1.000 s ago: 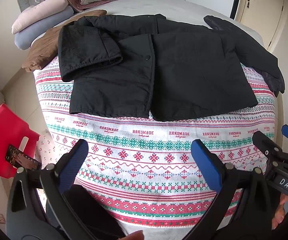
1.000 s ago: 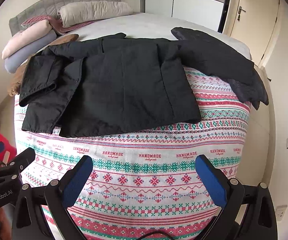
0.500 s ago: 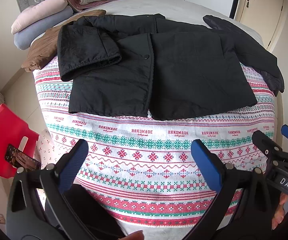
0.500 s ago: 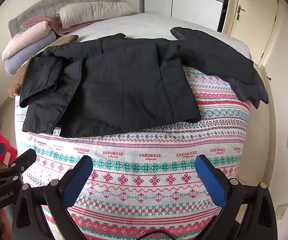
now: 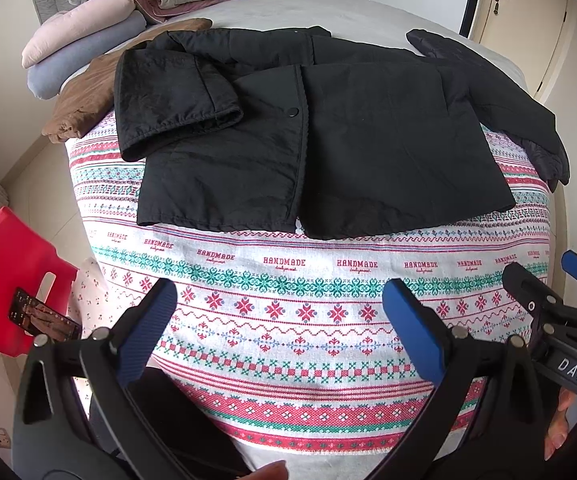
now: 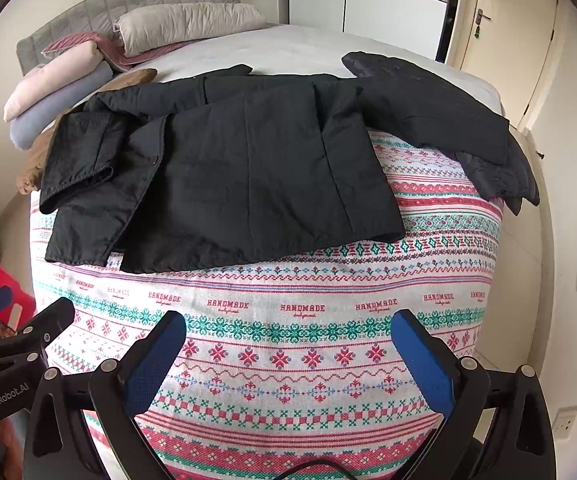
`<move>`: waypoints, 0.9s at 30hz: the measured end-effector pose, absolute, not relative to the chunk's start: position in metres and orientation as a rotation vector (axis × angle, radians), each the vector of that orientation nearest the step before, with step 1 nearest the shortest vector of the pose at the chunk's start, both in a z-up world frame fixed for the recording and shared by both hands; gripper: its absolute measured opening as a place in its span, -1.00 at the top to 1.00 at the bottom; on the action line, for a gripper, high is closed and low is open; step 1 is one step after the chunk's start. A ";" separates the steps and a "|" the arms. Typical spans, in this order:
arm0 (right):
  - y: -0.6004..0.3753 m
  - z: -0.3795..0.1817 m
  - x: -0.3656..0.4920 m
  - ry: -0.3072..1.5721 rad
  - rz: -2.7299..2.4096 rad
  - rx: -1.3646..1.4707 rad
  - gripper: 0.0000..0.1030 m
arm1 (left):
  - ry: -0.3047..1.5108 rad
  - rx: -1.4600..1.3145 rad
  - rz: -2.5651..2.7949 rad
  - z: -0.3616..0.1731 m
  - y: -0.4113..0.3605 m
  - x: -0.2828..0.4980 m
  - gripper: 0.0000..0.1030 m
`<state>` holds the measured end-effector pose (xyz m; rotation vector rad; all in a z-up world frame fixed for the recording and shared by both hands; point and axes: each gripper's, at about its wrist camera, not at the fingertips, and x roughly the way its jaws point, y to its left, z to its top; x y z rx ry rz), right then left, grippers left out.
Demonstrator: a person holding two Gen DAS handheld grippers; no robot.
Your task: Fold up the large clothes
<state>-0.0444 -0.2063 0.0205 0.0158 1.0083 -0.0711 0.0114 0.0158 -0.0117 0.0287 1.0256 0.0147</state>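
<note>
Both grippers are held low over the near end of the bed, side by side, each with its jaws spread wide and nothing between them. The left gripper (image 5: 280, 312) is seen from its own camera with blue pads well apart above the patterned blanket (image 5: 288, 320); the right gripper (image 6: 288, 340) is likewise fully open above the same cloth, empty.

Ahead of both, further up the bed, a black jacket (image 5: 328, 140) is laid flat, front side up, its hem nearest the jaws and its collar towards the headboard. Its body runs away from the grippers, while its sleeves give it a long axis across the bed. The sleeve on the left (image 5: 168, 92) is already folded in over the chest. The sleeve on the right (image 6: 428, 108) is stretched outward towards the bed's right edge, so it is judged to be the next part to be folded, and the right gripper is the nearer one to it.

A second dark garment (image 6: 500, 176) is partly covered by that outstretched sleeve and hangs at the bed's edge; it could be caught up by mistake. A brown garment (image 5: 84, 96) lies just beside the jacket's left shoulder. Rolled bedding and pillows (image 5: 80, 48) are stacked at the headboard. A red chair (image 5: 4, 272) stands on the floor to the left.
</note>
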 end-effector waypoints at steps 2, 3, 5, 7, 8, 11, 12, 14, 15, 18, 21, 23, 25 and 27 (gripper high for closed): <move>-0.206 0.020 -0.044 1.009 -0.070 0.015 -1.00 | 1.026 0.030 0.016 -0.012 0.016 0.011 -0.98; -0.206 0.020 -0.044 1.010 -0.070 0.015 -1.00 | 1.027 0.029 0.015 -0.013 0.016 0.011 -0.98; -0.205 0.019 -0.044 1.011 -0.070 0.015 -1.00 | 1.026 0.029 0.015 -0.012 0.016 0.011 -0.98; -0.205 0.019 -0.044 1.013 -0.070 0.015 -1.00 | 1.027 0.028 0.015 -0.013 0.016 0.011 -0.98; -0.205 0.019 -0.044 1.013 -0.070 0.015 -1.00 | 1.028 0.027 0.014 -0.013 0.016 0.011 -0.98; -0.204 0.019 -0.044 1.012 -0.070 0.016 -1.00 | 1.028 0.028 0.014 -0.013 0.016 0.011 -0.98; -0.204 0.019 -0.044 1.013 -0.070 0.017 -1.00 | 1.028 0.028 0.014 -0.013 0.016 0.011 -0.98; -0.204 0.019 -0.044 1.012 -0.070 0.016 -1.00 | 1.028 0.027 0.014 -0.013 0.016 0.011 -0.98; -0.204 0.019 -0.044 1.013 -0.069 0.016 -1.00 | 1.029 0.028 0.014 -0.012 0.016 0.011 -0.98; -0.204 0.018 -0.044 1.013 -0.069 0.015 -1.00 | 1.029 0.027 0.014 -0.012 0.017 0.011 -0.98; -0.204 0.018 -0.044 1.013 -0.070 0.017 -1.00 | 1.028 0.027 0.015 -0.012 0.017 0.011 -0.98; -0.204 0.018 -0.043 1.015 -0.070 0.016 -1.00 | 1.028 0.026 0.016 -0.012 0.017 0.011 -0.98; -0.203 0.018 -0.043 1.015 -0.069 0.016 -1.00 | 1.029 0.027 0.015 -0.012 0.018 0.011 -0.98; -0.204 0.018 -0.043 1.015 -0.068 0.015 -1.00 | 1.029 0.027 0.015 -0.012 0.018 0.011 -0.98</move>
